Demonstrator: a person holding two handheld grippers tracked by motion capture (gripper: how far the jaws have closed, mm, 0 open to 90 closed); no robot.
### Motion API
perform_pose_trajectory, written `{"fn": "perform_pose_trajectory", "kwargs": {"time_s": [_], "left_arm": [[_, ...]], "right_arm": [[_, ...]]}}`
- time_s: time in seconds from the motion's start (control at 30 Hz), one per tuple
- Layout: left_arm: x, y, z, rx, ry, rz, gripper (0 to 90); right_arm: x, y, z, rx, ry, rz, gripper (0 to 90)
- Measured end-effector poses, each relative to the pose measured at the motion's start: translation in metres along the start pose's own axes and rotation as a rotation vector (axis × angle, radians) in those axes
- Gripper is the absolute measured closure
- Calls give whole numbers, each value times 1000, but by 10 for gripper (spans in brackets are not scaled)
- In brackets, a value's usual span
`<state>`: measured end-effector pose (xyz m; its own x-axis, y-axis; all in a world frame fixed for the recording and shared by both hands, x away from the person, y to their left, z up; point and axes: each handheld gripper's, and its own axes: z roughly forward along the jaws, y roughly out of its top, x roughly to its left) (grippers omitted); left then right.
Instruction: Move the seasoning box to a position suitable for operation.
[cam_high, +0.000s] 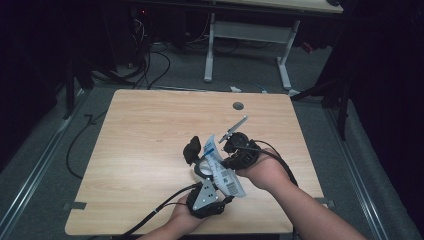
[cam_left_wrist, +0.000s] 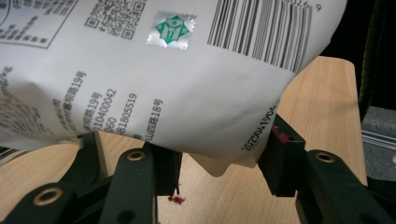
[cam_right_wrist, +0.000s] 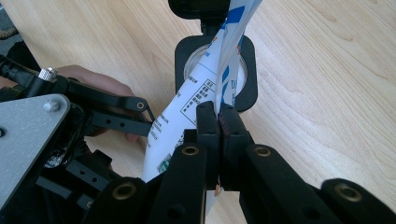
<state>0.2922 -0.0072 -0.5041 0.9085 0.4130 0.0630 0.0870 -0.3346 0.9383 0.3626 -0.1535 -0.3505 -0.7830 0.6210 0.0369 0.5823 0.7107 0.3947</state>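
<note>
A white pouch (cam_high: 223, 170) with blue print, a barcode and a QR code hangs above the table between both grippers. My right gripper (cam_high: 223, 156) is shut on the pouch's thin sealed edge (cam_right_wrist: 212, 100), with the pads (cam_right_wrist: 205, 123) pressed flat together on it. My left gripper (cam_high: 216, 179) comes from the near side, and its jaws stand part-way apart around the pouch's bulging barcode end (cam_left_wrist: 163, 84). Both pads (cam_left_wrist: 280, 154) touch the pouch's sides. Just behind the pouch, a black fixture with a round opening (cam_right_wrist: 247, 79) stands on the table.
The wooden table (cam_high: 150, 130) has a round cable hole (cam_high: 238, 106) near its far edge. The person's left hand (cam_right_wrist: 93, 77) and the left gripper's grey plate (cam_right_wrist: 28, 135) sit close beside my right gripper. Cables (cam_high: 150, 65) and another table's white legs (cam_high: 210, 50) lie beyond.
</note>
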Motion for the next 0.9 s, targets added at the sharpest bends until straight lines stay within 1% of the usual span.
{"fn": "perform_pose_trajectory", "kwargs": {"time_s": [0.13,0.47,0.6,0.9], "left_arm": [[1,-2,0,11,-1,-10,548],[3,-4,1,21,0,-13,545],[4,-6,2,24,0,-22,544],[6,-7,1,32,9,-26,544]], "right_arm": [[1,-2,0,-5,-1,-4,893],[3,-5,-3,-12,0,-5,894],[3,-5,-3,-14,3,-5,894],[3,-4,-2,-14,2,-5,893]]}}
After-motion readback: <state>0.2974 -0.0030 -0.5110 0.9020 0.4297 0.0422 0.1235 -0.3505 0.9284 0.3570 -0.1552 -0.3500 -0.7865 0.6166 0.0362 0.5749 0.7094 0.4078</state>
